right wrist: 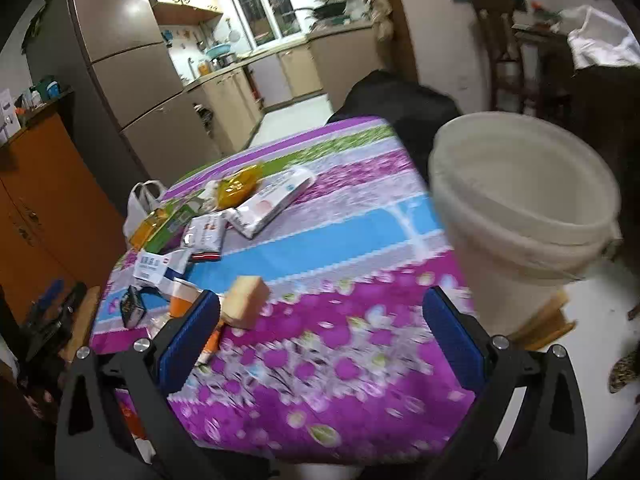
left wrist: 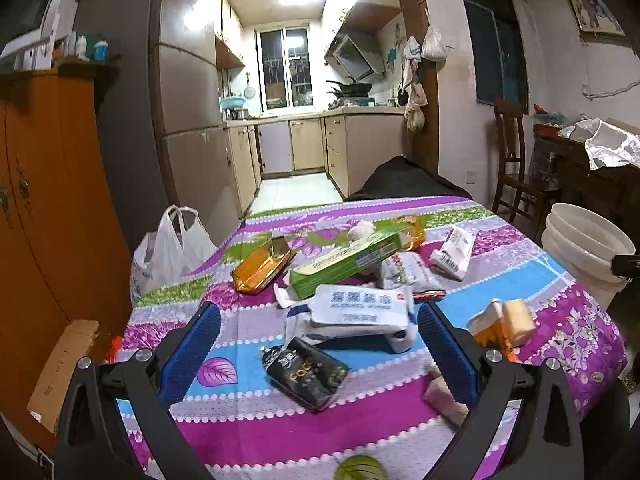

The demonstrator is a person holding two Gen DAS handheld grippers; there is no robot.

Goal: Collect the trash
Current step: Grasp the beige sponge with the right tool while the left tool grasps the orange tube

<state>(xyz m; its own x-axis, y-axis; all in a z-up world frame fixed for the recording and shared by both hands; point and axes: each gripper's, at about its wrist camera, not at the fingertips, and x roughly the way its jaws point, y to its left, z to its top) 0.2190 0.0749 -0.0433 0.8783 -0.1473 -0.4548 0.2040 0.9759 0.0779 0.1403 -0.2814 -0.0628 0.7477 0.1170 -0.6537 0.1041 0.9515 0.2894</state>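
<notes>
The left gripper hangs low over the near end of the table, its blue pads spread wide and holding nothing. Straight ahead between the pads lies the white alcohol-wipes pack, its long axis running left to right across the line of the fingers, so the jaws would have to close along its length or turn first. The black sachet lies nearer still, tilted. The right gripper is also spread and empty — it sits at the table's right edge with the white bucket just to its right, off the table, and the tan sponge-like block beside its left pad.

On the striped tablecloth, counted: one green carton, one amber tray, one yellow wrapper, one orange-and-white pack, and about three further white packets — the heap overlaps, so that count is unsure. One bucket, perhaps two nested.
</notes>
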